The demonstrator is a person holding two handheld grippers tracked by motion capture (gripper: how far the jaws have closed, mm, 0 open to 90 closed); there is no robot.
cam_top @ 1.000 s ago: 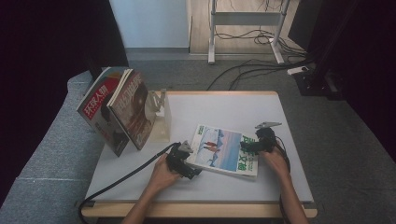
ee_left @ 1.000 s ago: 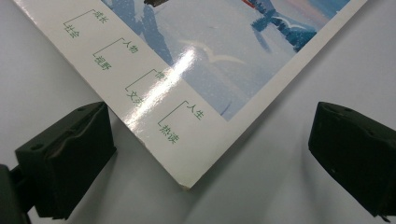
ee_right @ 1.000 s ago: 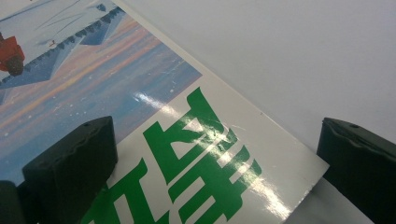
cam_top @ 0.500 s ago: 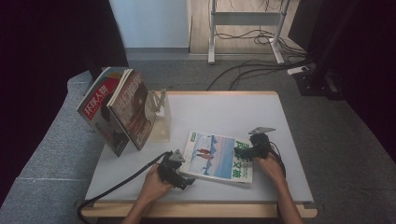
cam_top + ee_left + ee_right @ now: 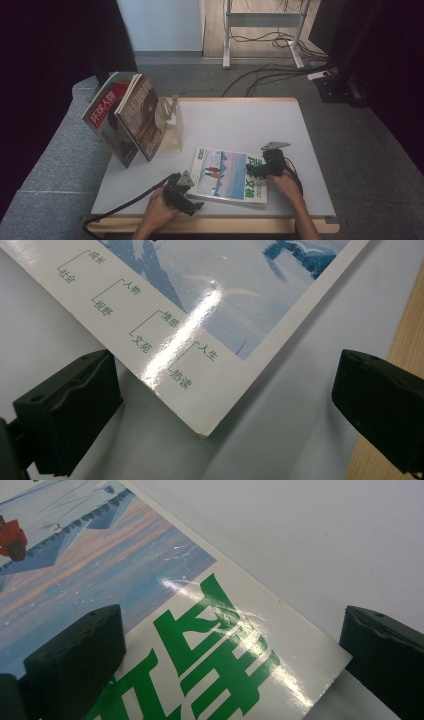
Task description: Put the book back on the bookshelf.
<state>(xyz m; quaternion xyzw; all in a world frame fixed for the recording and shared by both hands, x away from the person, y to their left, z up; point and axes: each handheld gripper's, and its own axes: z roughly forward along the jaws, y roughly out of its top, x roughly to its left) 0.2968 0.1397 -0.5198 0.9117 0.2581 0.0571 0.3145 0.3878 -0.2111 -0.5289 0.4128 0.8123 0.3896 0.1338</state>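
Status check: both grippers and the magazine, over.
Left gripper open at a corner of the flat glossy snow-scene magazine. Right gripper open at another corner. Nothing between jaws and corners.

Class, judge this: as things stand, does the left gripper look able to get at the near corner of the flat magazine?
Probably yes. The left gripper has its jaws open on either side of the magazine corner, with bare table around it and nothing between.

A white-topped table with pale wooden edging point(image 5: 240, 102) stands on grey carpet point(image 5: 380, 165), black cables point(image 5: 260, 80) trailing past a white metal frame point(image 5: 227, 35) beside dark curtains point(image 5: 45, 60).
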